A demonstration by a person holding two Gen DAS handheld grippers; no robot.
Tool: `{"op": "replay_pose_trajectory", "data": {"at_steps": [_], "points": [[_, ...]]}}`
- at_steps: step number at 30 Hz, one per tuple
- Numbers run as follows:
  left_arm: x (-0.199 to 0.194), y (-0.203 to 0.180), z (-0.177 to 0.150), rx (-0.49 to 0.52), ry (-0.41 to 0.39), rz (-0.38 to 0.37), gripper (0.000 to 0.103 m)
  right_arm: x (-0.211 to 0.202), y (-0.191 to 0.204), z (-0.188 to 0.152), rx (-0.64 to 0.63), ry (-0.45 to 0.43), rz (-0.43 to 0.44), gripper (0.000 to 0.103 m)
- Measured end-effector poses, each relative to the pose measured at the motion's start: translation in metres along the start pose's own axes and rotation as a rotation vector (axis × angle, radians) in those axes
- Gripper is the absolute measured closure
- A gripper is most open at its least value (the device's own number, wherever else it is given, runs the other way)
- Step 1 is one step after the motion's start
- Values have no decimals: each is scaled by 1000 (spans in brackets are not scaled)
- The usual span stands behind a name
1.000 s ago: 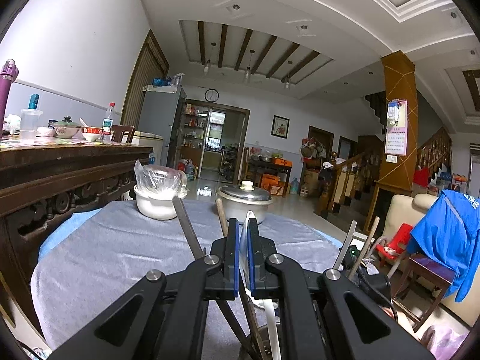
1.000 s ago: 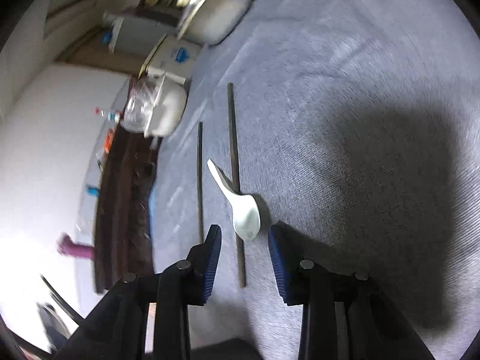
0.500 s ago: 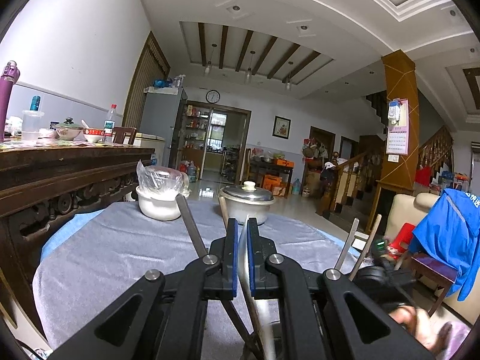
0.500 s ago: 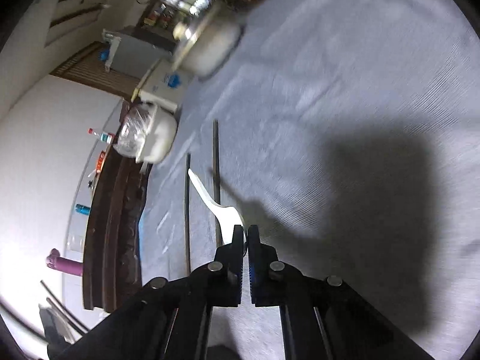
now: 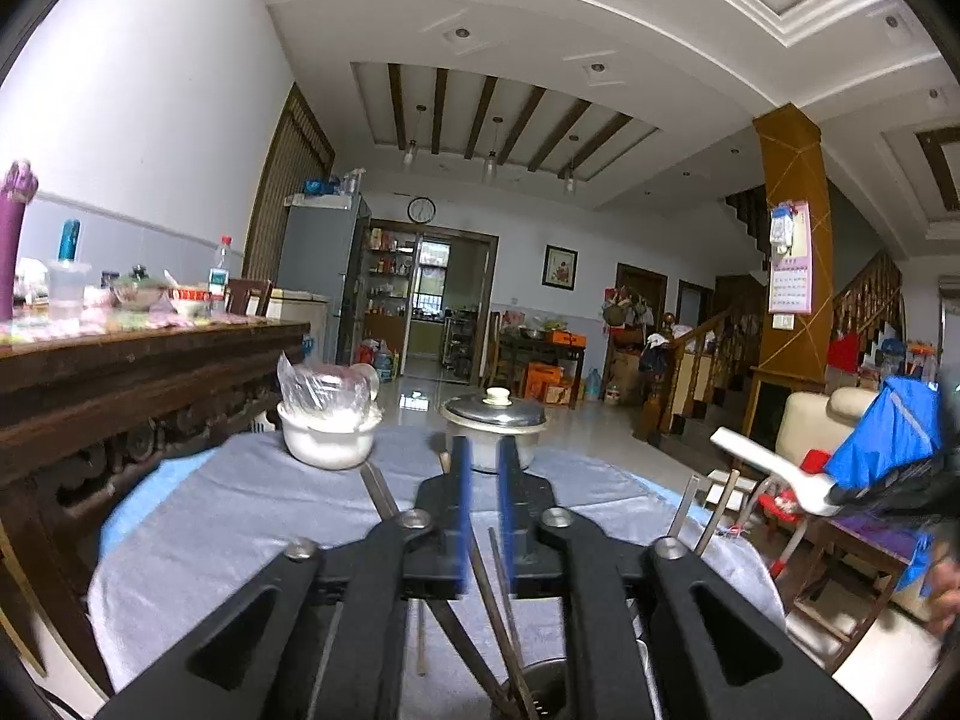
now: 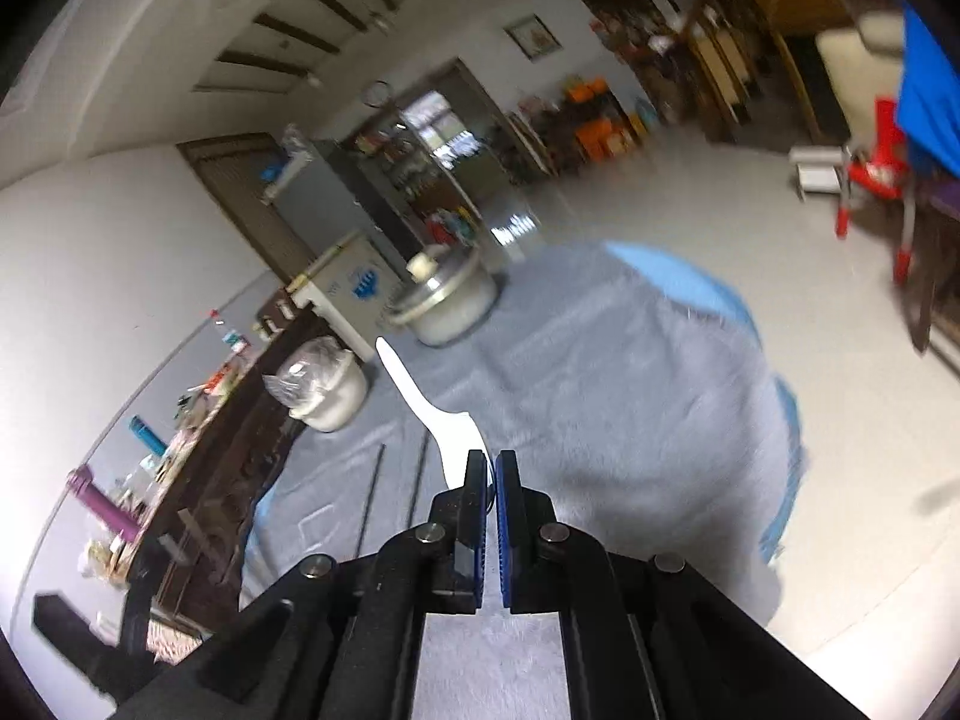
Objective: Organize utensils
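My right gripper is shut on a white ceramic spoon and holds it in the air above the grey cloth; the spoon also shows at the right of the left wrist view, handle pointing left. My left gripper is nearly shut, with a narrow gap, on the rim of a metal utensil holder low in its view, with dark chopsticks standing in it. Two dark chopsticks lie side by side on the cloth left of my right gripper.
A grey cloth covers the round table. A white bowl with a plastic bag and a lidded metal pot stand at its far side. A dark wooden sideboard runs along the left. Chairs stand to the right.
My right gripper closed on the white spoon on the cloth and has lifted it off, tilting upward. My left gripper has stayed at the holder, its gap slightly wider.
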State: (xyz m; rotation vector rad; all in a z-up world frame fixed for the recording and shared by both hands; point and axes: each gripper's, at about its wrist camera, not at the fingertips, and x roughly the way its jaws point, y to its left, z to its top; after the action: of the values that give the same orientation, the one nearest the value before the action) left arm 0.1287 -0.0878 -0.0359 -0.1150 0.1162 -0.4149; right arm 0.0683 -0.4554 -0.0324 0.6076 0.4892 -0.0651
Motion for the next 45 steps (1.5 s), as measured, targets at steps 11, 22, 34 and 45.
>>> {"op": "replay_pose_trajectory", "data": {"at_steps": [11, 22, 34, 45], "points": [[-22, 41, 6, 29, 125, 165, 36, -51, 108, -10, -384, 188, 144, 100], [-31, 74, -10, 19, 242, 222, 35, -3, 188, -72, -866, 475, -18, 100], [-22, 75, -29, -16, 303, 160, 35, 49, 235, -87, -1213, 699, -171, 100], [-19, 101, -34, -79, 344, 190, 35, 106, 273, -87, -1178, 777, -140, 97]]}}
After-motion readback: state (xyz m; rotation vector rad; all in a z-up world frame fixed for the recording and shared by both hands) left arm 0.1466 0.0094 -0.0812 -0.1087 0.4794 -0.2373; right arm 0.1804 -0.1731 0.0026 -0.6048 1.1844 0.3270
